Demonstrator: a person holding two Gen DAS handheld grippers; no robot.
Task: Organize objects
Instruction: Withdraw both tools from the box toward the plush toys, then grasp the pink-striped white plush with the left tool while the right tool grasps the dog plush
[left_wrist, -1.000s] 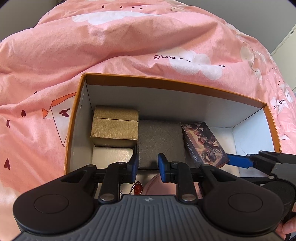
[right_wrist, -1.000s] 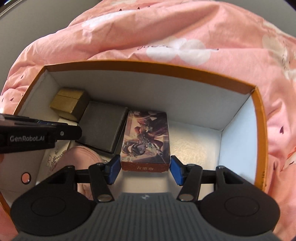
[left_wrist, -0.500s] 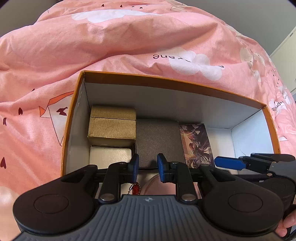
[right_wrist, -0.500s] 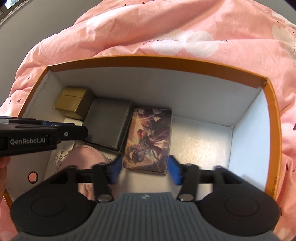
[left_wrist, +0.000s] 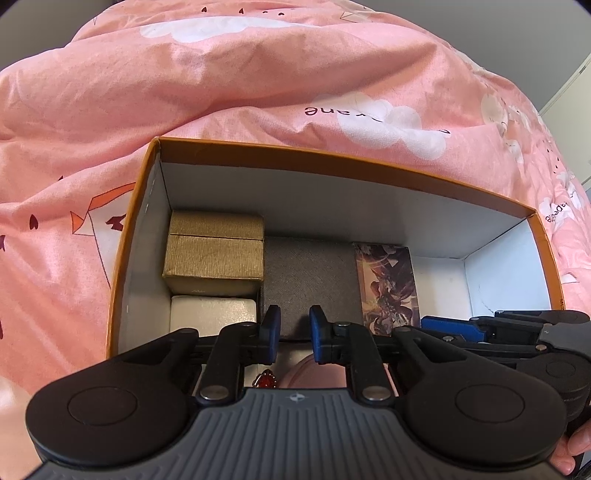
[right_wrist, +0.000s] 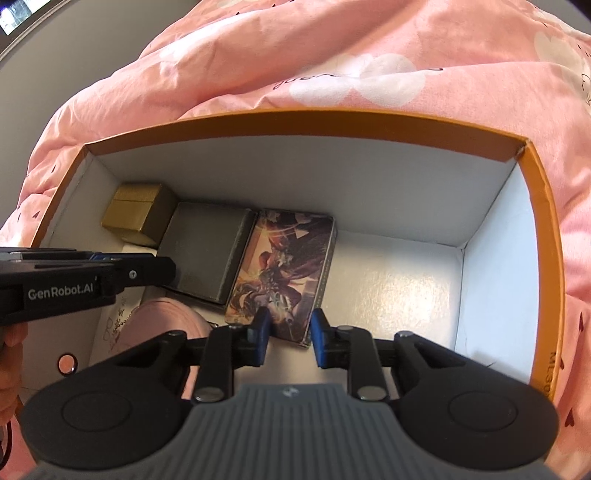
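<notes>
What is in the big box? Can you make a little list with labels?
box: orange rim, white inside, on a pink blanket
back left: gold box
in front of it: white box
middle: grey case
beside it: picture card box, lying flat
near side: pink pouch
left gripper: holds nothing
right gripper: holds nothing

We read "GenRobot.AI" in white on the black left handheld gripper (right_wrist: 88, 277). The pink cloud-print cotton duvet (left_wrist: 258, 85) carries upside-down dark lettering, partly legible as "ane". The orange-rimmed cardboard box (right_wrist: 550, 369) shows "MLSO".
</notes>
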